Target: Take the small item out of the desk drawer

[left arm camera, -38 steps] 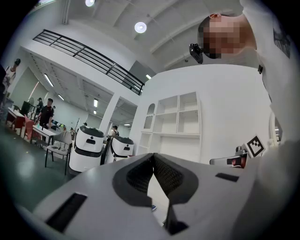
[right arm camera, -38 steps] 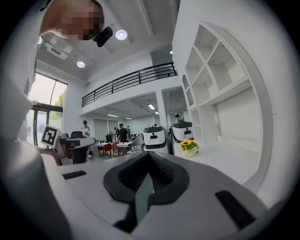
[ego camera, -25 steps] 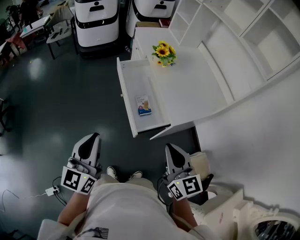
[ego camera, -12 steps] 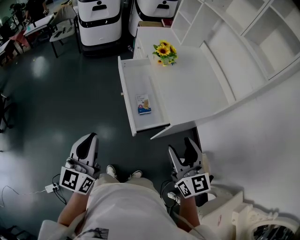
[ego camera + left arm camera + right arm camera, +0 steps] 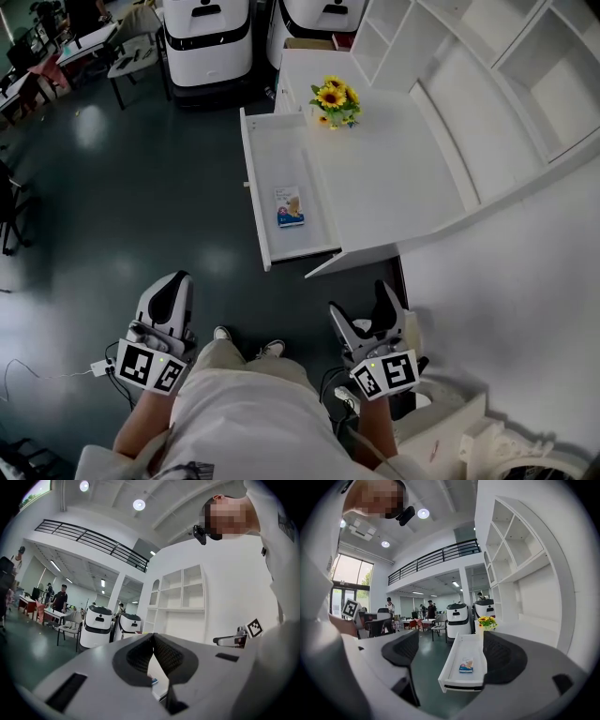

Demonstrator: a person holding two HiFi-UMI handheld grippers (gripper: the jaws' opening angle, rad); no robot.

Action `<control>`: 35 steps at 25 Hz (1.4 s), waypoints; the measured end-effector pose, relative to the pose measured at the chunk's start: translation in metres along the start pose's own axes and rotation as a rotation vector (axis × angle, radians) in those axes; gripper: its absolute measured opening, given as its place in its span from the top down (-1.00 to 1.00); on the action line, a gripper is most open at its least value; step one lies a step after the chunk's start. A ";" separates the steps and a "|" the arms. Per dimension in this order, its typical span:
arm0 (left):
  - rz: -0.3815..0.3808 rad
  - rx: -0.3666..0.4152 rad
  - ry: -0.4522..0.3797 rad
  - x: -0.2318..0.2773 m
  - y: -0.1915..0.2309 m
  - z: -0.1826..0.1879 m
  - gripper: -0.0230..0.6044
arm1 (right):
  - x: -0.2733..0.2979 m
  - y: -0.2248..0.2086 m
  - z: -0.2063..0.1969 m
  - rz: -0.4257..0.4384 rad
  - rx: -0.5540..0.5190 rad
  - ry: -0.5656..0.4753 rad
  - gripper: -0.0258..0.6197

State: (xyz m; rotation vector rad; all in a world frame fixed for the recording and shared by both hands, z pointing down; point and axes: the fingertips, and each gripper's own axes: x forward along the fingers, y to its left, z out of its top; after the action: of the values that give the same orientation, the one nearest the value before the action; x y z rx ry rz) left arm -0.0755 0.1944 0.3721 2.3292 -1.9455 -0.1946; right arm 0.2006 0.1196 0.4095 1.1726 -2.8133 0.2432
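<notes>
White drawer [image 5: 277, 150] is already open out of the desk [image 5: 394, 178]. The item [image 5: 290, 207], probably a small printed packet though too small to be sure, lies flat on the drawer floor, mid-width, toward the end nearest the person. Both grippers hang well short of it, left gripper [image 5: 172, 281] jaws together and empty, right gripper [image 5: 362, 305] jaws opening with nothing between them, so I'd say the whole pick is left: reach in, grip, lift out.
</notes>
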 end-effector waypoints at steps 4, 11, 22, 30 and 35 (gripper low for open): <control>0.031 0.004 0.016 -0.003 0.006 -0.004 0.87 | 0.012 0.001 -0.006 0.029 0.004 0.013 -0.39; 0.025 -0.018 0.008 0.027 0.032 -0.006 0.88 | 0.056 0.015 -0.005 0.067 -0.020 0.048 -0.38; -0.176 -0.073 -0.044 0.166 0.091 0.012 0.87 | 0.163 -0.002 0.008 -0.044 -0.033 0.144 -0.38; -0.255 -0.145 0.028 0.225 0.125 -0.012 0.87 | 0.212 -0.018 -0.011 -0.153 0.010 0.239 -0.38; -0.285 -0.158 0.053 0.249 0.120 -0.024 0.87 | 0.238 -0.031 -0.038 -0.145 0.038 0.309 -0.38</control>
State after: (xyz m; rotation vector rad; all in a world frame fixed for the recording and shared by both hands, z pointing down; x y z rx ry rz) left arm -0.1443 -0.0720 0.4062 2.4666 -1.5082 -0.2936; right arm 0.0563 -0.0612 0.4836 1.2207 -2.4576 0.4281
